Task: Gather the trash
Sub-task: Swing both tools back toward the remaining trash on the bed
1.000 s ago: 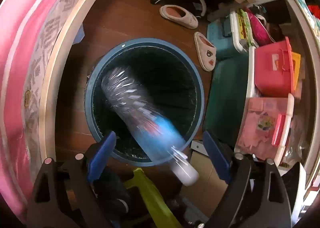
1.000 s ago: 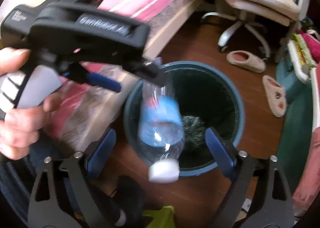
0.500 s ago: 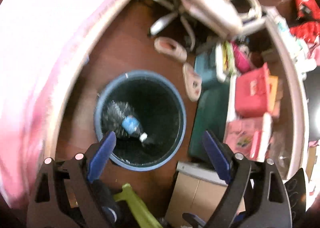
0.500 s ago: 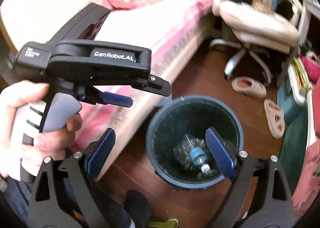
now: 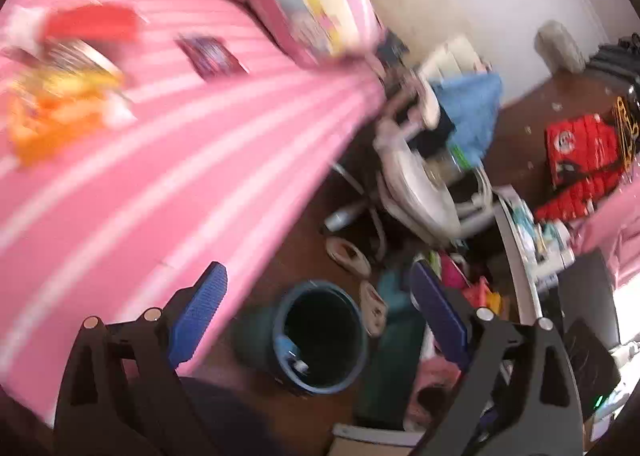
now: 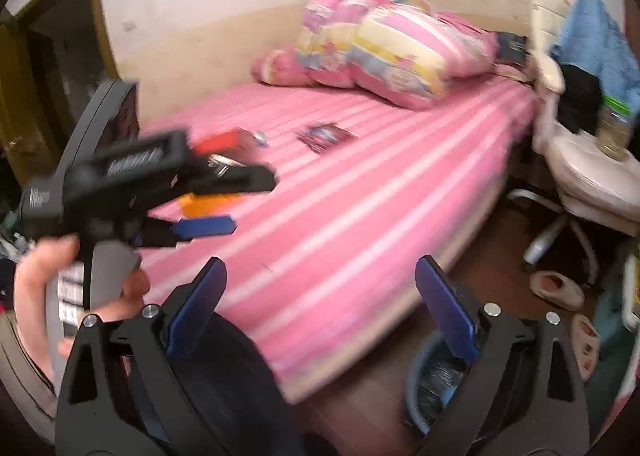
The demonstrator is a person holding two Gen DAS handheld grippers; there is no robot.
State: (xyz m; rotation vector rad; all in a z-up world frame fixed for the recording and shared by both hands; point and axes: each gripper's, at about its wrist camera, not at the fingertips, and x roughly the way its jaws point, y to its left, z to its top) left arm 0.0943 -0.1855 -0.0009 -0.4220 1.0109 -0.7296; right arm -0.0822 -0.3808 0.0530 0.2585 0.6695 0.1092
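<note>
The blue trash bin (image 5: 320, 340) stands on the floor beside the bed, with the plastic bottle (image 5: 290, 352) lying inside it; the bin also shows low in the right wrist view (image 6: 432, 380). Both grippers are raised above the bed. My left gripper (image 5: 316, 316) is open and empty. My right gripper (image 6: 320, 296) is open and empty. Wrappers lie on the pink striped bed (image 6: 360, 192): a red one (image 6: 220, 142), an orange one (image 6: 208, 202) and a dark purple one (image 6: 326, 136). The left gripper (image 6: 168, 192) also shows in the right wrist view, over the wrappers.
A folded quilt (image 6: 384, 56) lies at the head of the bed. A white office chair (image 6: 580, 160) stands by the bed with slippers (image 6: 556, 290) near it. Storage boxes (image 5: 476, 292) and red packs (image 5: 580, 152) crowd the right side of the floor.
The bottle dropped from the grippers into the bin. Both grippers then lifted and swung up from the bin toward the bed. Both frames now are motion-blurred.
</note>
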